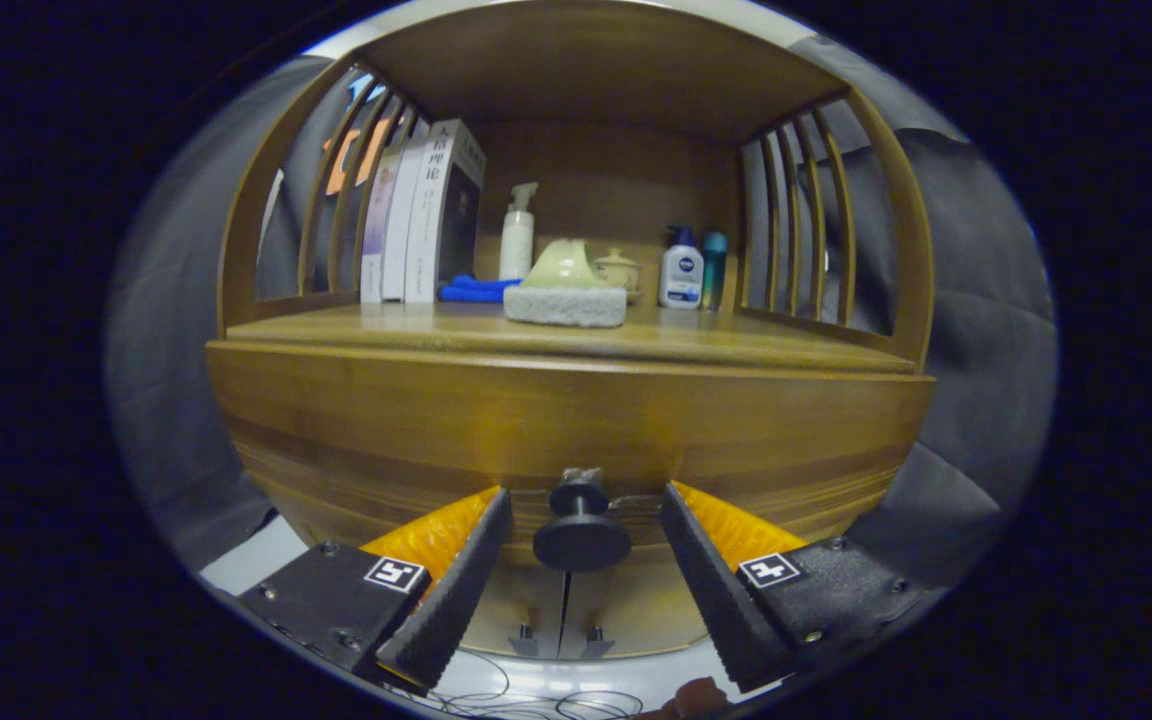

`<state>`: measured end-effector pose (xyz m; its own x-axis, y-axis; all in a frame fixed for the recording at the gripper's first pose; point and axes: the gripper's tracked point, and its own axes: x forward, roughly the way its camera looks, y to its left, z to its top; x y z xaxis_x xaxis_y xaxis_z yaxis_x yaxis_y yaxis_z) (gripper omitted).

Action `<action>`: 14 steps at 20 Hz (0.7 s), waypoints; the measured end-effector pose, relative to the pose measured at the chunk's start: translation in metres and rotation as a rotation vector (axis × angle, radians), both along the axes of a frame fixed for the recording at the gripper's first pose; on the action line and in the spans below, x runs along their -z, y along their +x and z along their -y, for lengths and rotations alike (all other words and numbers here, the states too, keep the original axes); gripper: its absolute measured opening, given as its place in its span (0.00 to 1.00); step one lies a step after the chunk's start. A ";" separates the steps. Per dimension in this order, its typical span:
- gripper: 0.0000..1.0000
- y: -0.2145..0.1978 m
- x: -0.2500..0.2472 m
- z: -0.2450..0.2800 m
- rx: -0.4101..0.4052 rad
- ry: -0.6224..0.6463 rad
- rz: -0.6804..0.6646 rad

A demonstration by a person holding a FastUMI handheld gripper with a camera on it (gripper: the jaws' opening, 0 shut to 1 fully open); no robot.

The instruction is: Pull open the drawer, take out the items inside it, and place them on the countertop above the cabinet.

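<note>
Wooden cabinet ahead, drawer front closed, gripper fingers spread wide around its knob, untouching; off-centre closing risks slipping off.

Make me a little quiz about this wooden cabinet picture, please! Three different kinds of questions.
1. True or false: the gripper has its fingers clamped tight on the round black drawer knob.
2. Pick one. What lies nearest the front edge of the wooden countertop? A) the grey rectangular sponge block B) the white pump bottle C) the standing white books
3. Fill in: the folded blue cloth lies between the books and the ____.

Key
1. False: the fingers stand open on either side of the knob, with gaps.
2. A
3. sponge block
</note>
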<state>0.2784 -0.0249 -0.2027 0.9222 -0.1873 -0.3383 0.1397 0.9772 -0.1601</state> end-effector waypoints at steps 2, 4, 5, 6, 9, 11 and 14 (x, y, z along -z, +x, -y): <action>1.00 0.005 0.000 0.000 0.002 0.005 0.008; 1.00 0.005 -0.002 -0.002 0.008 0.029 0.007; 0.99 0.004 -0.001 -0.002 0.005 0.021 0.001; 0.99 0.003 -0.002 0.000 0.001 0.015 0.000; 1.00 -0.011 -0.001 -0.021 -0.055 0.110 -0.017; 1.00 -0.035 -0.015 -0.026 -0.075 0.099 0.005; 1.00 -0.062 -0.051 -0.045 -0.142 0.099 0.074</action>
